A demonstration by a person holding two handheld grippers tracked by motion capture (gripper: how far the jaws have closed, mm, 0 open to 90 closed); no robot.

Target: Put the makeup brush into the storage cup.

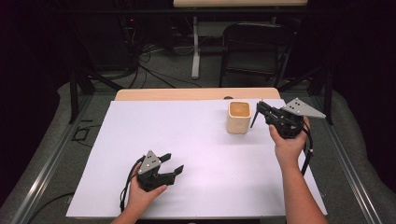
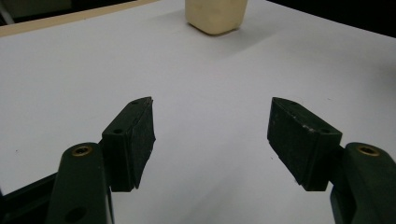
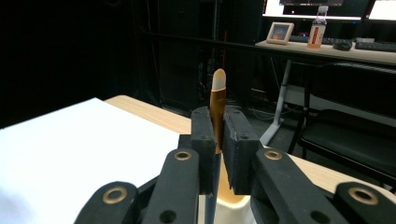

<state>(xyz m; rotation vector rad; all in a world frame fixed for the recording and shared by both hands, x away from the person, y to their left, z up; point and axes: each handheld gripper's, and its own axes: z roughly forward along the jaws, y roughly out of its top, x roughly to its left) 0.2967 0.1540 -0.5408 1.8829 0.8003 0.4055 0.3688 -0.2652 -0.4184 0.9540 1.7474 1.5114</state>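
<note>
Above cup [image 3: 224, 207], brush [image 3: 218, 100] clamped in rt tool [image 3: 218, 140]

Matt cream cup [image 1: 239, 116], perhaps ceramic; smooth white paper sheet [image 1: 187, 154].

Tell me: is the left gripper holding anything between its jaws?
No, the left gripper has its jaws standing wide apart over the bare white sheet, with nothing between them.

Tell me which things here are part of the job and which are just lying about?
In use: brush, clamped in the right gripper; cream holder; left gripper, open and empty.
Lying about: chair; bottle; picture frame; floor cables.
</note>
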